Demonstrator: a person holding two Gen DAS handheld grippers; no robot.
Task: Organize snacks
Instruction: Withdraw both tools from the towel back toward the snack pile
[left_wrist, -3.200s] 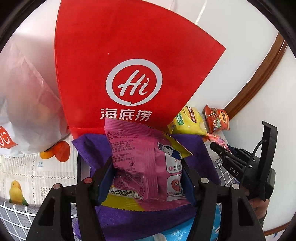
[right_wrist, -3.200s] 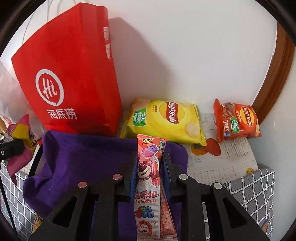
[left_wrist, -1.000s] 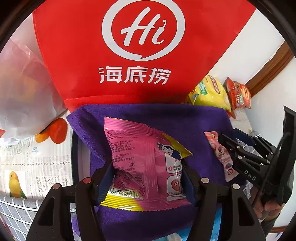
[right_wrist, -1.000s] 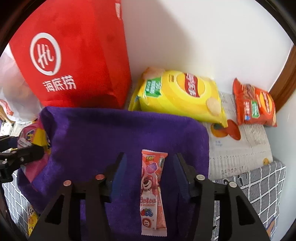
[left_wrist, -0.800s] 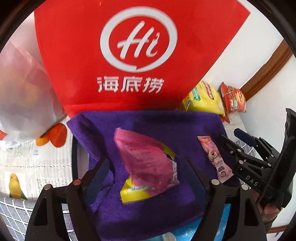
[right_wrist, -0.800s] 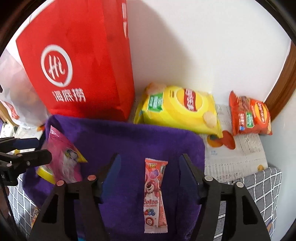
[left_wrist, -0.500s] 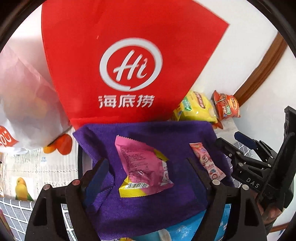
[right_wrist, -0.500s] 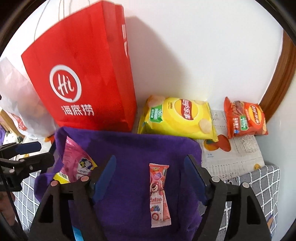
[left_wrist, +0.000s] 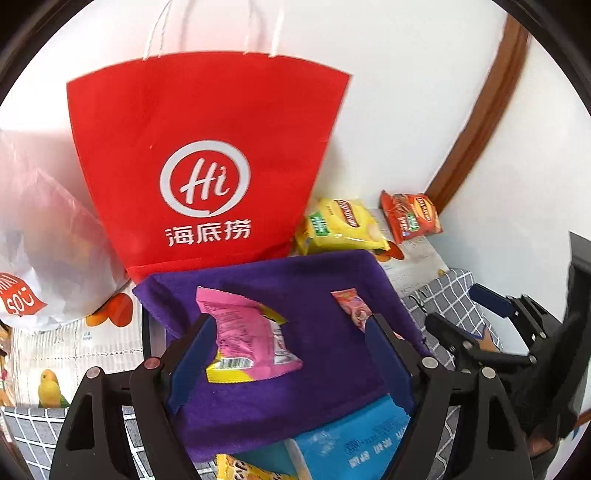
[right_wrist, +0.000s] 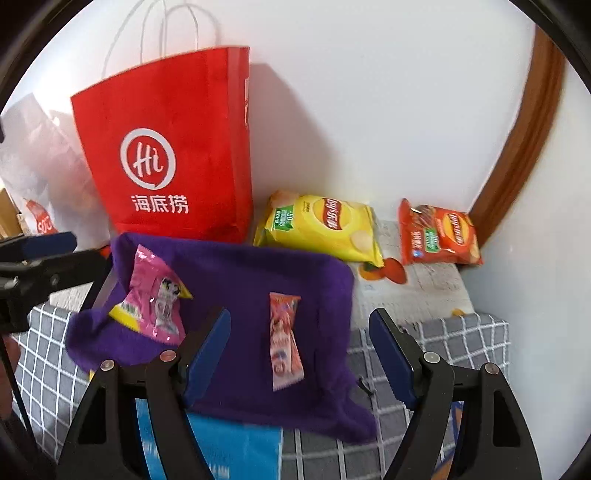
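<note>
Pink snack (left_wrist: 246, 339) partly behind left gripper (left_wrist: 288, 354) pad; both grippers spread, empty; right gripper (right_wrist: 299, 350).

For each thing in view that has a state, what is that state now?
left gripper: open, holding nothing
right gripper: open, holding nothing
pink snack packet: released, lying on purple cloth
slim pink candy packet: released, lying on the cloth
red paper bag: upright
yellow chip bag: lying sealed

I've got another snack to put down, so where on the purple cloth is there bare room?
The purple cloth is bare between the pink packet and the slim red packet, and along its far edge below the red bag. The left corner is crowded.
</note>
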